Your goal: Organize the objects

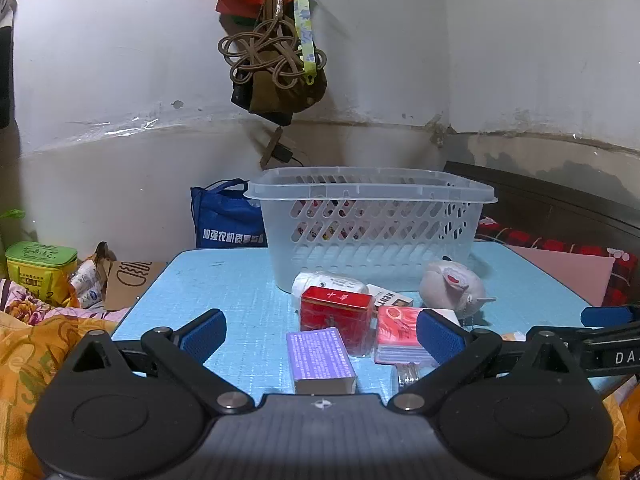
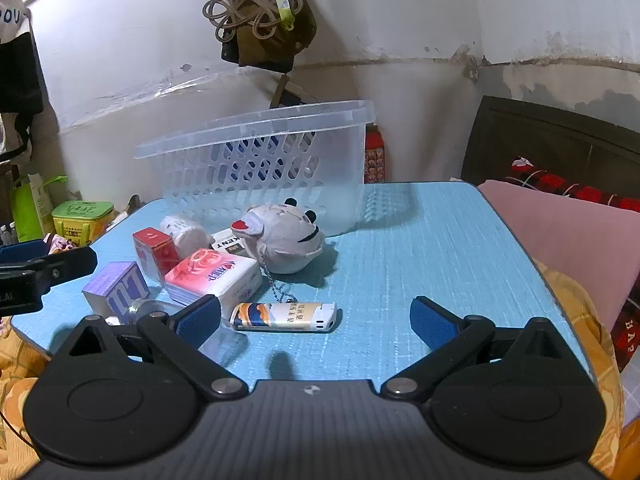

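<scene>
A clear plastic basket [image 1: 372, 220] [image 2: 264, 160] stands at the back of the light blue table [image 1: 224, 304] [image 2: 420, 264]. In front of it lie a grey plush toy [image 1: 452, 286] [image 2: 286, 238], a red box [image 1: 336, 314] [image 2: 154, 252], a purple box [image 1: 322, 360] [image 2: 114, 288], a pink tissue pack [image 1: 400, 336] [image 2: 212, 276], a white roll [image 1: 328, 282] [image 2: 182, 230], a Kent pack [image 1: 390, 298] [image 2: 230, 242] and a lighter [image 2: 284, 317]. My left gripper [image 1: 320, 336] is open, low over the purple box. My right gripper [image 2: 316, 320] is open, just behind the lighter.
A blue bag [image 1: 224, 220] sits behind the table at the left. A green tin [image 1: 40, 264] [image 2: 82, 220] and packets lie on bedding to the left. A pink pillow [image 2: 568, 240] and red plaid cloth [image 2: 568, 188] lie to the right. Bags and cords [image 1: 276, 56] hang on the wall.
</scene>
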A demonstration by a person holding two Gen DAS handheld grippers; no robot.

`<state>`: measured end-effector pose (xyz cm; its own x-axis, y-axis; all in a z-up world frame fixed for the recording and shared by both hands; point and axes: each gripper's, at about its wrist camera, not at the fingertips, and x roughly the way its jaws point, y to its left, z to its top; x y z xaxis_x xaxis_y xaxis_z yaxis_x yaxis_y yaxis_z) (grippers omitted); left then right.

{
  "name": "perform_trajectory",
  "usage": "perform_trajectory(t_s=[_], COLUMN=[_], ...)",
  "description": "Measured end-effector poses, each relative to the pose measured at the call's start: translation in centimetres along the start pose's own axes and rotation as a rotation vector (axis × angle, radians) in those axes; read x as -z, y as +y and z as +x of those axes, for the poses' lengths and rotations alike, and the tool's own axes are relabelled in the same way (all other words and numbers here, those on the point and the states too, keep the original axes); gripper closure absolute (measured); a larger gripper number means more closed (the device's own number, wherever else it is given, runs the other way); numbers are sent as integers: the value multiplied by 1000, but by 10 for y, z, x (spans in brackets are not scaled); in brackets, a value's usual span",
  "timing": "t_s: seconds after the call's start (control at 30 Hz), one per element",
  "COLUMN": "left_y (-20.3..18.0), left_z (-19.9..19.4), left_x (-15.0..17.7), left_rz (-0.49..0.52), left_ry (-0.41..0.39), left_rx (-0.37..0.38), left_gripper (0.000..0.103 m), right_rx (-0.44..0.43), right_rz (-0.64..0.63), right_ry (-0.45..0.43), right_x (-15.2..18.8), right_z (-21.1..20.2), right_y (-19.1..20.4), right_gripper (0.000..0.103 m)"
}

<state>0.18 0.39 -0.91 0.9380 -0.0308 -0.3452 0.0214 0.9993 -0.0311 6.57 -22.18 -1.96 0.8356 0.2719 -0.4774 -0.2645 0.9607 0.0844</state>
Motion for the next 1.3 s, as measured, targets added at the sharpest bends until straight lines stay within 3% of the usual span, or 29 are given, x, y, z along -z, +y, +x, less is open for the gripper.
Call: perform_trajectory(t_s=[1.3], left_y=[1], left_z=[-3], left_x=[1], left_rz=[-10], left_ry=[14], left_rx=[3], left_gripper=[1], right_rx=[3], right_rz=[2], right_ry=[0], right_x=[0], right_z=[-3], right_y=[0], right_gripper=[0])
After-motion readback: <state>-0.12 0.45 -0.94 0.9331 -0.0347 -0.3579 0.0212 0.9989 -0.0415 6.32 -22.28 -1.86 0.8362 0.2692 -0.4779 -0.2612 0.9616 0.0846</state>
